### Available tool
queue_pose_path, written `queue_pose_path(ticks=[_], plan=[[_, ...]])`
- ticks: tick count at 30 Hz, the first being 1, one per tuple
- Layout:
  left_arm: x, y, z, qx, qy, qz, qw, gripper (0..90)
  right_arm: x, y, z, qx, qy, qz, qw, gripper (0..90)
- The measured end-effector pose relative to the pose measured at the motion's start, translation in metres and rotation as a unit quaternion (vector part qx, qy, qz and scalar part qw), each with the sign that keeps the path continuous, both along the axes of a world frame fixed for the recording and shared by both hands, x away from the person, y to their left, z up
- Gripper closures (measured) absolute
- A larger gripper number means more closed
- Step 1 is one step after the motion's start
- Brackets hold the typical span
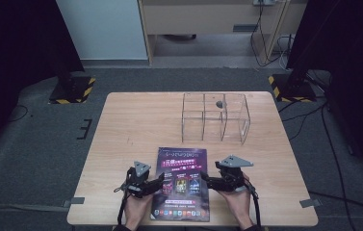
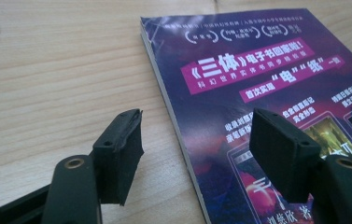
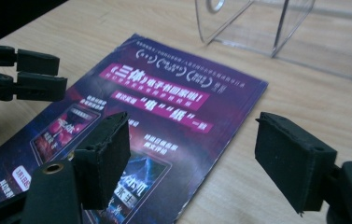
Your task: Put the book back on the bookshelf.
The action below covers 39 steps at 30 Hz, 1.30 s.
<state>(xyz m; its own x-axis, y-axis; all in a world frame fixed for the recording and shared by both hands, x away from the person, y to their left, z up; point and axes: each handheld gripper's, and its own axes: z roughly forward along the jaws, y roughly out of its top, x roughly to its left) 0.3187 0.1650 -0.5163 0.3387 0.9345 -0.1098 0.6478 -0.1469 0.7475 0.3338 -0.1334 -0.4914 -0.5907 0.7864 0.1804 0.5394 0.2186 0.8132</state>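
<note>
— On the near half of the table [image 1: 131, 115] lies the magazine [image 1: 181, 183], flat, purple cover up, its short edge towards the person; both grippers sit low at its sides, the left gripper [image 1: 159, 180] at the left edge, the right gripper [image 1: 204, 181] at the right.

— Are they holding it?

— No; neither pinches anything. From the left gripper view the jaws stand apart, one over bare wood, the other over the cover, with the magazine's bound edge [image 2: 173, 116] running between them; nothing presses on the paper as far as I can see. The right gripper's jaws are wide as well, straddling the opposite edge [image 3: 220, 140]; one pad hangs over the cover, the other over the table.

— Why come in from both sides like that?

— My guess: a thin, floppy thing lying flat gives no easy purchase from above; each claw lines up with an edge so a jaw can slip under it, and two holds would keep it from sagging.

— And that clear thing behind?

— An acrylic organiser [image 1: 215, 118] with upright compartments, well apart from the magazine, towards the far right of the table; its slots stand open at the top, so I'd judge the magazine is meant to go in there, though that's only a reading.
</note>
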Motion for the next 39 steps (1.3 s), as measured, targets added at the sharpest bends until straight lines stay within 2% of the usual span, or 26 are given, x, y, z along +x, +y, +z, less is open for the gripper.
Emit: queue_pose_path(ticks=[3, 9, 15, 18, 21, 26, 36, 39], plan=[[0.0, -0.002, -0.002, 0.004, 0.001, -0.002, 1.0, 34.2, -0.002, 0.004, -0.006, -0.003, 0.011, 0.001, 0.9999, 27.1], [0.001, -0.005, -0.006, 0.008, 0.01, -0.006, 0.9999, 36.3, -0.004, 0.014, -0.019, -0.023, 0.031, 0.009, 0.9992, 27.2], [0.001, -0.009, -0.01, 0.014, 0.019, -0.005, 0.9997, 36.3, -0.006, 0.022, -0.03, -0.024, 0.047, 0.017, 0.9984, 27.2], [0.002, -0.009, -0.011, 0.01, 0.019, -0.003, 0.9998, 35.4, -0.006, 0.026, -0.033, -0.024, 0.054, 0.018, 0.9981, 27.2], [0.002, -0.009, -0.012, 0.007, 0.021, 0.004, 0.9997, 31.9, -0.007, 0.028, -0.035, -0.026, 0.057, 0.018, 0.9979, 27.0], [0.002, -0.009, -0.013, 0.004, 0.019, 0.007, 0.9998, 32.2, -0.008, 0.029, -0.035, -0.029, 0.053, 0.016, 0.9981, 27.0], [-0.002, -0.018, -0.013, -0.001, 0.02, -0.01, 0.9998, 33.3, -0.01, 0.03, -0.036, -0.034, 0.046, 0.013, 0.9983, 26.8], [-0.002, -0.02, -0.013, 0.001, 0.018, -0.006, 0.9998, 33.2, -0.01, 0.03, -0.037, -0.034, 0.043, 0.01, 0.9984, 26.8]])
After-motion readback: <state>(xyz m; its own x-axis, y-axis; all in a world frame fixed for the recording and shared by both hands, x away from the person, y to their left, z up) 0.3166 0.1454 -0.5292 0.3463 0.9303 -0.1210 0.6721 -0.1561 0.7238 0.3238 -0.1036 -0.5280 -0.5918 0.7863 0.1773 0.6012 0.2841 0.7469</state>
